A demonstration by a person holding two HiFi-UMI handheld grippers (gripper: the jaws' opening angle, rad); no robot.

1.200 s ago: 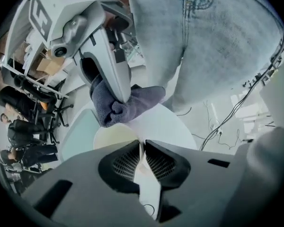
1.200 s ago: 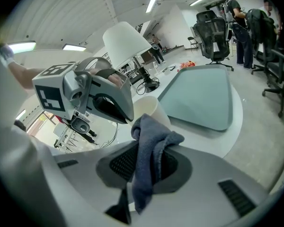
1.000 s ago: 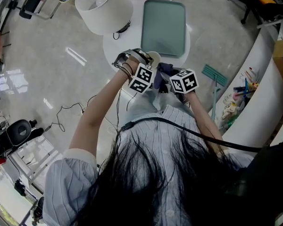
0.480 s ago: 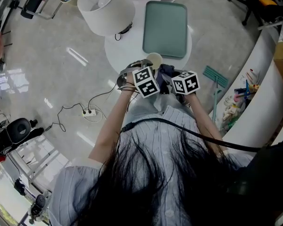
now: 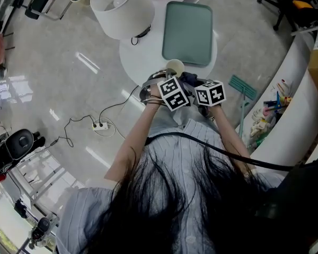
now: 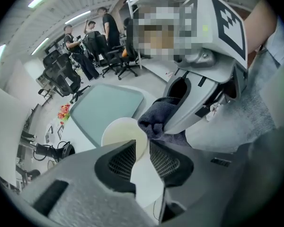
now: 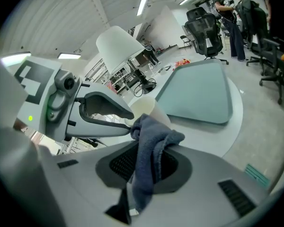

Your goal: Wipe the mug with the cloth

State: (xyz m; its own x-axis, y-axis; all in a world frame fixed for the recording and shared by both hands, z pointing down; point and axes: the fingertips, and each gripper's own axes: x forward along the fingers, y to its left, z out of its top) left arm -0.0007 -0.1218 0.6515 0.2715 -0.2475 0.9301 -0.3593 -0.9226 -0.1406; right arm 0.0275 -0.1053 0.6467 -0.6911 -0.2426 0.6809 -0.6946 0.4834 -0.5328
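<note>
A cream mug (image 5: 174, 66) is held over the near edge of the round white table (image 5: 131, 52). My left gripper (image 5: 171, 78) is shut on the mug's wall, and the left gripper view shows the mug (image 6: 120, 134) pinched between the jaws of the left gripper (image 6: 142, 151). My right gripper (image 5: 193, 83) is shut on a dark blue-grey cloth (image 5: 187, 79). In the right gripper view the cloth (image 7: 151, 148) hangs out of the right gripper (image 7: 149, 161) and its bunched end lies against the mug (image 7: 148, 109). The cloth (image 6: 156, 121) touches the mug's rim.
A green tray (image 5: 188, 25) lies on the table beyond the mug. A white lampshade (image 5: 119, 8) stands at the table's left. A power strip with its cable (image 5: 99, 125) lies on the floor at left. Office chairs and people (image 6: 92, 37) are in the background.
My left gripper with the mug has moved right, closer to the right gripper, and the left forearm has swung in toward the body. The right gripper has barely moved.
</note>
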